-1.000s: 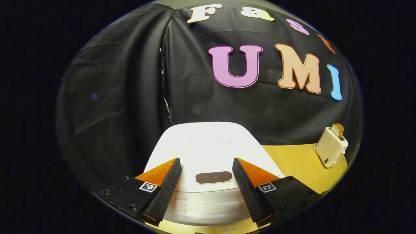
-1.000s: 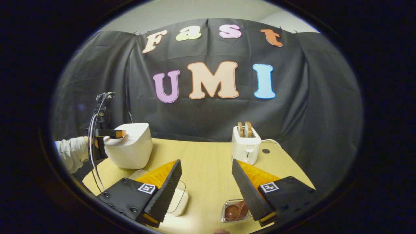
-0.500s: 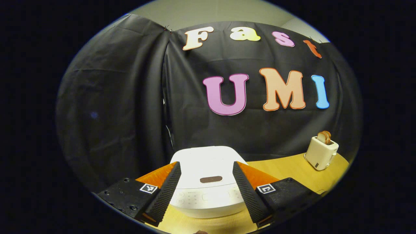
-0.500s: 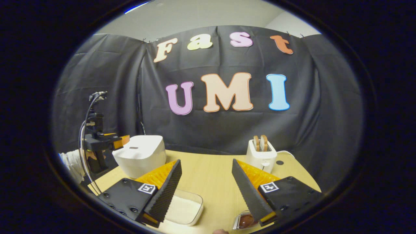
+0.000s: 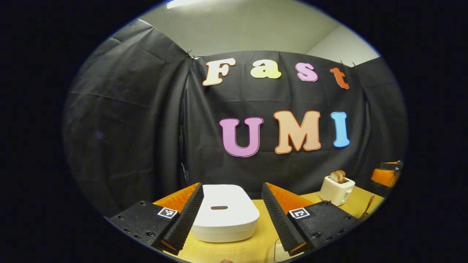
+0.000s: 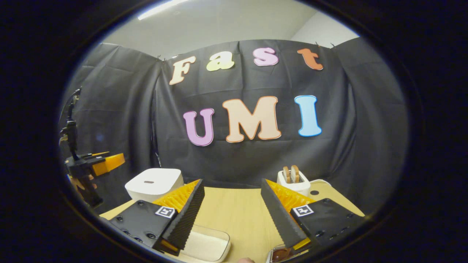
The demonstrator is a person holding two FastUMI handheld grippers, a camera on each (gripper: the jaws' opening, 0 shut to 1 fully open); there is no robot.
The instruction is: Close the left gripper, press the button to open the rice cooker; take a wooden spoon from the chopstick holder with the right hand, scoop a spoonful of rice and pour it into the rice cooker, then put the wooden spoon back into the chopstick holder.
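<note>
The white rice cooker (image 5: 223,218) stands on the wooden table with its lid down and a dark oval button (image 5: 219,208) on top. My left gripper (image 5: 231,186) is open, held back from the cooker and above it, touching nothing. In the right gripper view the cooker (image 6: 153,184) is far left, with the left gripper (image 6: 117,159) up beside it. My right gripper (image 6: 231,181) is open and empty above the table. Below it sit a clear container of rice (image 6: 204,244) and the wire chopstick holder (image 6: 273,253) with a wooden spoon (image 6: 282,252) in it.
A white toaster (image 6: 294,181) with two slices of bread stands at the back right of the table (image 6: 237,212); it also shows in the left gripper view (image 5: 335,189). The right gripper (image 5: 387,174) appears at that view's far right edge. Black cloth walls close the back.
Both grippers have drawn back and tilted up. The cooker now looks smaller and farther from the left gripper. Both stay open.
</note>
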